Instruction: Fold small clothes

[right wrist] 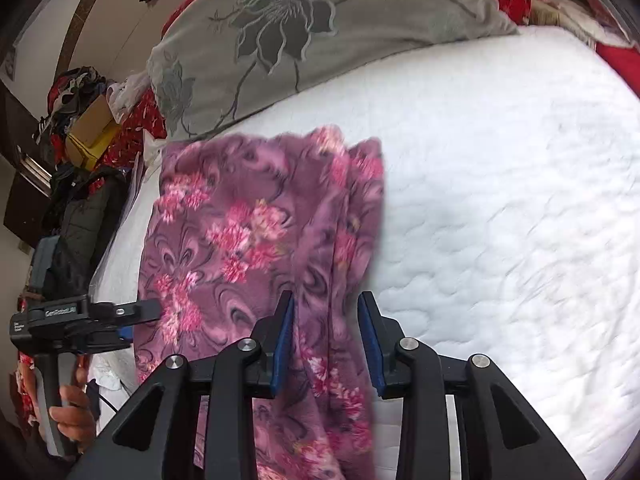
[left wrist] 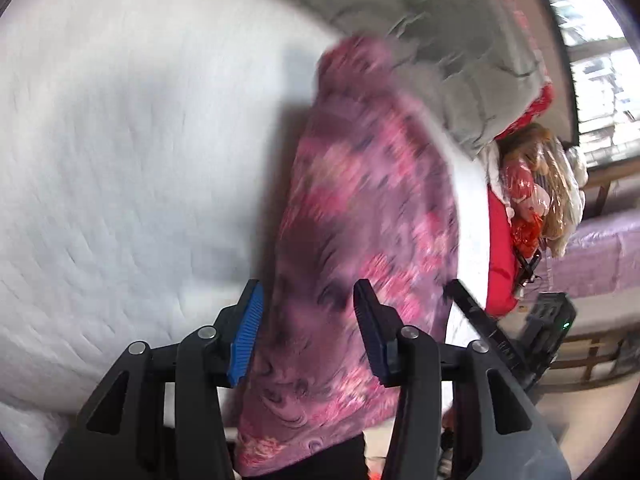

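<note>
Purple floral garment point(right wrist: 256, 240) on white mattress point(right wrist: 500, 200), left claw point(left wrist: 308, 336) and right claw point(right wrist: 326, 340) parted, fabric loose between pads

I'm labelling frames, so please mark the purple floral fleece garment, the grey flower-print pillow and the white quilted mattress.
purple floral fleece garment point(right wrist: 248, 236), right wrist view, its flat middle.
grey flower-print pillow point(right wrist: 320, 20), right wrist view, beside the dark flower.
white quilted mattress point(right wrist: 500, 200), right wrist view, bare surface.

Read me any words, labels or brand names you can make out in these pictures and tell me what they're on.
"GenRobot.AI": on the left gripper's black body, seen from the right wrist view.
Small white print below it: too small to read.
Red marks on the dark frame, left wrist view: too blurred to read.
</note>
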A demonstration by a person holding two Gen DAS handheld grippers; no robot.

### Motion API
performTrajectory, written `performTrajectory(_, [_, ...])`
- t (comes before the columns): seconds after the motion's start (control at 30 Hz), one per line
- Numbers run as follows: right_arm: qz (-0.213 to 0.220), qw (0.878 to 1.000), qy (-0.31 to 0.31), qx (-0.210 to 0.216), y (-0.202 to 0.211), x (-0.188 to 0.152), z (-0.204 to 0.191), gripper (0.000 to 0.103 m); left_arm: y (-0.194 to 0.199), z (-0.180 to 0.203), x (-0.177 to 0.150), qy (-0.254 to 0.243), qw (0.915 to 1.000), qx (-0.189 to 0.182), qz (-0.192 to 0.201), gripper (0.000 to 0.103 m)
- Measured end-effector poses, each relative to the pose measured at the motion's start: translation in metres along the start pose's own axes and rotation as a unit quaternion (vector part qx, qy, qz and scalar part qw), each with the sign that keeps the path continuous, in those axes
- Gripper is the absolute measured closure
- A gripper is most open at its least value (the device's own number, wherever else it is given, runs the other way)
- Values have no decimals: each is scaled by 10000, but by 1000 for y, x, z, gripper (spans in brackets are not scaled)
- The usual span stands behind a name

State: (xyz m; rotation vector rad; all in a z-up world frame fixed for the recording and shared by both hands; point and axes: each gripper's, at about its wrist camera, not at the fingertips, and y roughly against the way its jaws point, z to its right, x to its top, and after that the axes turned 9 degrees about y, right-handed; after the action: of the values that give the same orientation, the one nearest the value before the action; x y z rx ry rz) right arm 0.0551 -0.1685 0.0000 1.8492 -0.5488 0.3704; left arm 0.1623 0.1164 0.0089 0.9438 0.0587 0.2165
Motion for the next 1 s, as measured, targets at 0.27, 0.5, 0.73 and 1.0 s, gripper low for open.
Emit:
performTrajectory(0.27, [644,9947,784,176,-15,46,-34,78,-29,49,51,-1035,9900,737,607,55])
performTrajectory(0.5, [294,9958,835,-248,-80,62,-18,100,-86,50,98,-928,9852,1305,619,42])
performTrajectory(0.73, [361,9959,772,-302,-57,71,-17,98,-51,44,95,-764,9885,1197,527,43])
performTrajectory(1.0, [-124,9927,1197,29,-34,8,-32,92,-44,1,20,-794,9901,1104,358,33])
